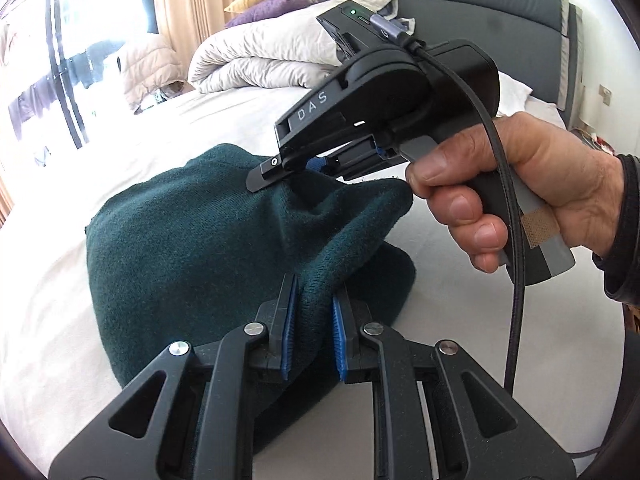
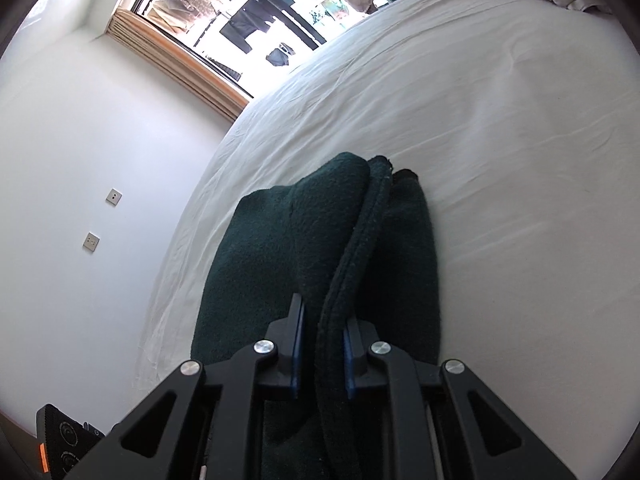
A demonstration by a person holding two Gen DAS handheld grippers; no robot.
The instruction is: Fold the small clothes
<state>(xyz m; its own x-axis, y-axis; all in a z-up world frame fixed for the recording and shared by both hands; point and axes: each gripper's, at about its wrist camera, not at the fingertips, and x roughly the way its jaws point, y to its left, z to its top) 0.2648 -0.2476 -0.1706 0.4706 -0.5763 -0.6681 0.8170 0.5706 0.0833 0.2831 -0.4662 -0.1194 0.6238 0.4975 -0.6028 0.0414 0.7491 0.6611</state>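
We hold the left gripper point(image 1: 314, 300) clamped on a gathered fold of the dark green knit garment point(image 1: 192, 248), which lies on the white bed sheet point(image 1: 120, 152) with its near edge lifted off the sheet. We hold the right gripper point(image 2: 322, 322) in the right hand point(image 1: 520, 196), its blue pads point(image 2: 298, 344) pressed on the garment's thick hemmed edge. Folded quilts point(image 1: 260, 56) and pillows point(image 1: 276, 0) sit well apart at the head of the bed.
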